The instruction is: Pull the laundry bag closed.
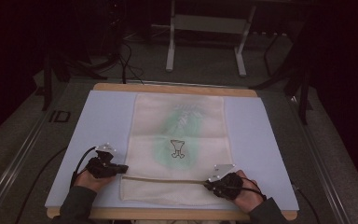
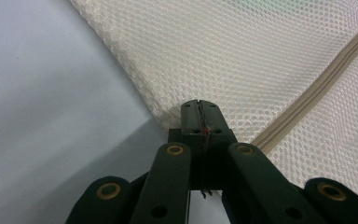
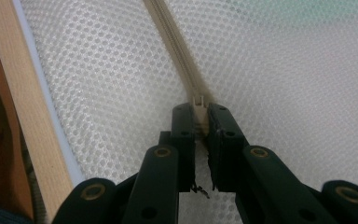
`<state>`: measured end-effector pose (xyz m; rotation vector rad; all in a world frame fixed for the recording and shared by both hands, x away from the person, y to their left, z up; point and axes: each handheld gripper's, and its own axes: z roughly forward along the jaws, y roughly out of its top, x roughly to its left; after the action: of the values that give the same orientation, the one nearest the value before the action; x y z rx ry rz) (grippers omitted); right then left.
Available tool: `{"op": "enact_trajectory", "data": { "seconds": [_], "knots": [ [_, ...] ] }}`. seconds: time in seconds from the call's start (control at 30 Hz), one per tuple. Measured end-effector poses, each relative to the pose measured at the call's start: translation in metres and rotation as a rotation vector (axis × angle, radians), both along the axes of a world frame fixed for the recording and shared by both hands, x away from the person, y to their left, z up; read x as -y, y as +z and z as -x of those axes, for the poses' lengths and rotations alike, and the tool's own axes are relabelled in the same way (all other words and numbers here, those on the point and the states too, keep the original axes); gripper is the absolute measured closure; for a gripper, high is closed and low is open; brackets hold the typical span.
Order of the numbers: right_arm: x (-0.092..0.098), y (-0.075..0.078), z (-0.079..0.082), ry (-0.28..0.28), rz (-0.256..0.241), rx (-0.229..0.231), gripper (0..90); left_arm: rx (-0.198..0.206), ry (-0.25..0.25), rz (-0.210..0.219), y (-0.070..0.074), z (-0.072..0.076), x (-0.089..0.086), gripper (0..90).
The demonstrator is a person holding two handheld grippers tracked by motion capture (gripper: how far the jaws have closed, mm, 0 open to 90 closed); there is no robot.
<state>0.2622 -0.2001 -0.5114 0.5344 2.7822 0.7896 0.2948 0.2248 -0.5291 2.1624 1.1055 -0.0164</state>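
Your mesh bag (image 1: 179, 149) lies flat on the pale blue mat (image 1: 98, 126), lengthwise down its middle, one end toward the mat's far edge and the other toward you. A zipper (image 1: 163, 179) crosses the bag near its near end, running from the bag's left edge to its right side.

Your left gripper (image 1: 121, 168) sits at the bag's left edge, just at the zipper's left end. In the left gripper view, its jaws are pressed together on the bag's edge (image 2: 177, 116), with the zipper (image 2: 317, 88) running off to the upper right of them.

Your right gripper (image 1: 208, 183) rests on the bag at the zipper's right end. In the right gripper view, its jaws pinch the zipper slider (image 3: 198, 103) between their tips, a narrow gap remaining behind it; the zipper (image 3: 168, 32) runs straight away from them.

A green patch and a small outlined figure (image 1: 177, 148) show through the bag, beyond the zipper. The mat's wooden border (image 3: 28, 102) lies beside the bag's near end.
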Motion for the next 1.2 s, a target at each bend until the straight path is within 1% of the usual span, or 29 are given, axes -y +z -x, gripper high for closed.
{"op": "enact_trajectory", "data": {
  "seconds": [0.47, 0.67, 0.73, 0.8, 0.83, 0.87, 1.07, 1.1, 1.2],
  "knots": [
    [0.016, 0.002, 0.001, -0.036, -0.011, -0.009, 82.2, -0.001, -0.001, 0.0, 0.0, 0.0, 0.0, 89.9],
    [0.021, 0.003, 0.001, -0.037, -0.003, -0.007, 82.2, -0.001, -0.001, 0.001, 0.0, 0.0, 0.0, 89.9],
    [0.022, 0.004, 0.001, -0.04, -0.014, -0.013, 82.1, 0.0, 0.001, 0.001, 0.0, 0.0, 0.0, 89.9],
    [0.024, 0.004, 0.002, -0.039, -0.003, -0.011, 82.2, 0.0, 0.0, -0.001, 0.0, 0.0, 0.0, 89.9],
    [0.025, 0.004, 0.002, -0.042, -0.013, -0.013, 82.1, -0.001, 0.0, 0.0, 0.0, 0.0, 0.0, 89.9],
    [0.026, 0.005, 0.001, -0.044, -0.006, -0.011, 82.1, -0.002, 0.0, 0.001, 0.0, 0.0, 0.0, 89.9],
    [0.034, 0.006, 0.001, -0.059, -0.012, -0.01, 82.1, 0.0, 0.001, 0.0, 0.0, 0.0, 0.0, 89.9],
    [0.035, 0.006, 0.001, -0.059, -0.019, -0.011, 82.2, 0.0, 0.001, -0.001, 0.0, 0.0, 0.0, 89.9],
    [0.038, 0.007, 0.002, -0.063, -0.017, -0.012, 82.1, 0.0, -0.001, -0.003, 0.0, 0.0, 0.0, 89.9]
  ]
}}
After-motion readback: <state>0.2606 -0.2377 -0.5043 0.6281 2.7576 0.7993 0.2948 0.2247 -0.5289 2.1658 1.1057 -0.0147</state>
